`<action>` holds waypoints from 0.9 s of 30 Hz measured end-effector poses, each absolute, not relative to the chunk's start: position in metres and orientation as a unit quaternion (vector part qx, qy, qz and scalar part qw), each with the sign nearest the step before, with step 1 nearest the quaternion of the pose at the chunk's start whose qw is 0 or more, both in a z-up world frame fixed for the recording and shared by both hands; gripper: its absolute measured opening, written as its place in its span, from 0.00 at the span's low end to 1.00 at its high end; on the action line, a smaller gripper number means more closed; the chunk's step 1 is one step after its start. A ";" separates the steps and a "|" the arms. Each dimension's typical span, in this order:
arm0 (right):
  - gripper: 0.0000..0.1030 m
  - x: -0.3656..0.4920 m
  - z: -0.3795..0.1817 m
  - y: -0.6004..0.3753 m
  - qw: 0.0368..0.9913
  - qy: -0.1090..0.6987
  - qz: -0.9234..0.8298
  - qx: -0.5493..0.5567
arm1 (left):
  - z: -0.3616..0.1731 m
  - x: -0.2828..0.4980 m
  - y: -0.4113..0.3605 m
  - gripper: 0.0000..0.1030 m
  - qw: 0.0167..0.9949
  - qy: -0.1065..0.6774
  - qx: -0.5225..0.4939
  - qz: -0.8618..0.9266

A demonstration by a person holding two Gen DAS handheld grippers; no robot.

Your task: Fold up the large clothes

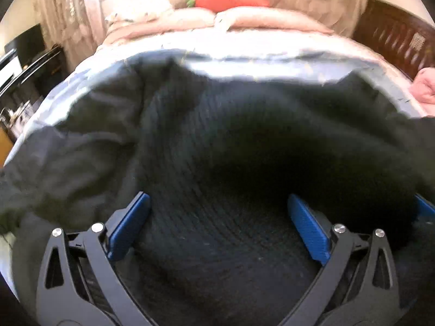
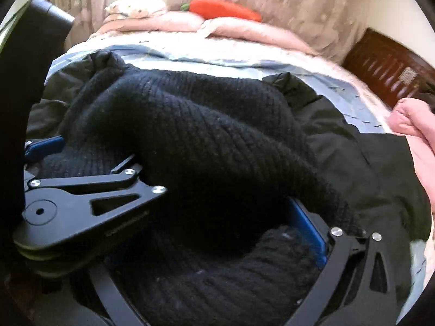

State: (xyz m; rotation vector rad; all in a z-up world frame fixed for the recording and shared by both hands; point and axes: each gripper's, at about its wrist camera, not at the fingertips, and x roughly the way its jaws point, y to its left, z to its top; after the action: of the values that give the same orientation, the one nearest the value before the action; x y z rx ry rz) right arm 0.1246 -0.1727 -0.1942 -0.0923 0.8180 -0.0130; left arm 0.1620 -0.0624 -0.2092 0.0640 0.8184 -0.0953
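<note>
The left claw [image 1: 218, 203] points steeply downward with its blue pads [image 1: 307, 225] spread wide, pressing on nothing. The right claw [image 2: 206, 212] slants down likewise, jaws at their widest; the left claw's black frame crosses its near-left view.

1. light source: daylight through the curtains [image 1: 81, 13] at the far side, blown out to white at the top of both views.
2. exposure: bed cover [image 1: 244, 46] pale and washed; black knit garment [image 2: 190, 125] underexposed, its middle a near-featureless dark patch in the left wrist view.
3. shadows: soft, deepest in the garment's folds.
4. blur: left wrist view smeared throughout, edges of cloth streaked; right wrist view sharper, knit ribs legible, far objects soft.
5. distortion: strong fisheye bowing, black vignette at all corners.
6. glare: small glints on metal rivets [image 1: 339, 228].
</note>
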 end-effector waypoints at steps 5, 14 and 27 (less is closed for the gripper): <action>0.99 0.142 -0.146 -0.212 0.953 0.299 -0.011 -0.044 | -0.163 0.198 -0.030 0.98 0.932 0.361 -0.009 -0.042; 0.99 0.296 -0.233 -0.238 0.889 0.453 -0.033 -0.053 | -0.236 0.310 -0.027 0.98 0.896 0.442 -0.033 -0.026; 0.99 0.315 -0.238 -0.247 0.885 0.463 -0.055 -0.006 | -0.249 0.348 -0.031 0.98 0.891 0.453 -0.022 -0.016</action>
State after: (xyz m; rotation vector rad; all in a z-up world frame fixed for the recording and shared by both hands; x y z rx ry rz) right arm 0.3148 -0.2465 -0.2380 -0.0120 0.9626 -0.1139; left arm 0.3476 -0.0308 -0.2487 -0.0454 0.9403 -0.0323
